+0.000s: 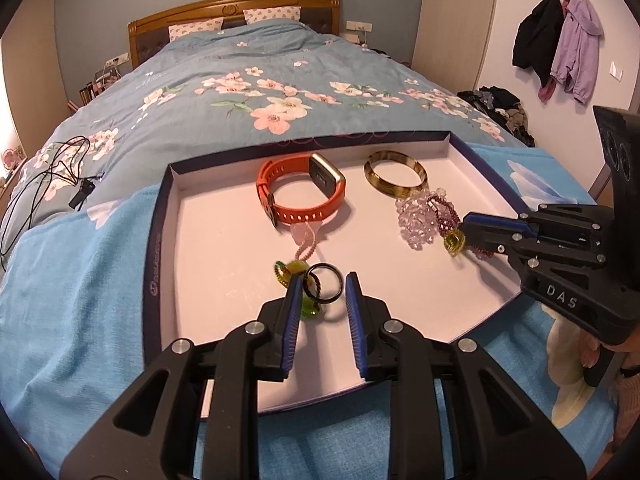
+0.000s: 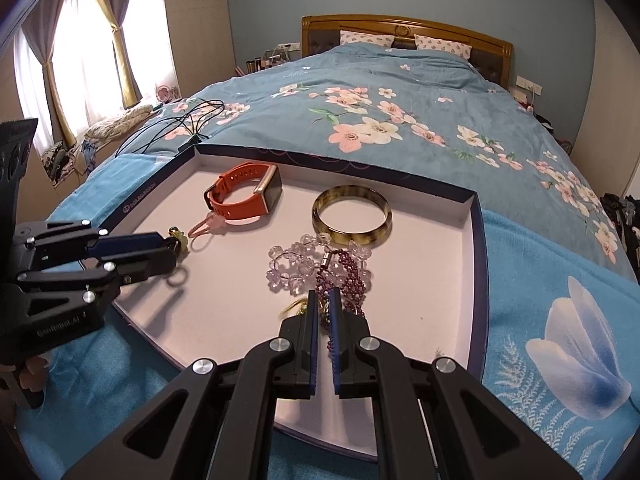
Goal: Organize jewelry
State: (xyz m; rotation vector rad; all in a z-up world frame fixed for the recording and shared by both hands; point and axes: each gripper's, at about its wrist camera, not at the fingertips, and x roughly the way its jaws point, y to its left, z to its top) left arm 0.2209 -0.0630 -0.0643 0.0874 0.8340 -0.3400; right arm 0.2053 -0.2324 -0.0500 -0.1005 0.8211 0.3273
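- Jewelry lay in a flat white tray [image 1: 168,248] on a blue blanket at the foot of the bed.
- Nearest, the left gripper [image 1: 322,292] had its fingers set narrow around a dark ring [image 1: 326,286] and a green charm [image 1: 290,270]. I could not tell if they pressed on either one.
- Beside it, the right gripper [image 2: 324,308] was pinched tight on a purple bead string [image 2: 346,280].
- That string sat tangled with a clear bead bracelet [image 2: 292,264], so the pile was not sorted yet.
- Farther back, an orange watch [image 1: 300,192] and a brown bangle [image 1: 394,176] rested side by side, a little apart, looking tidy.
- I think the job was only partly done: the small pieces in front needed to be pulled apart and set out neatly.
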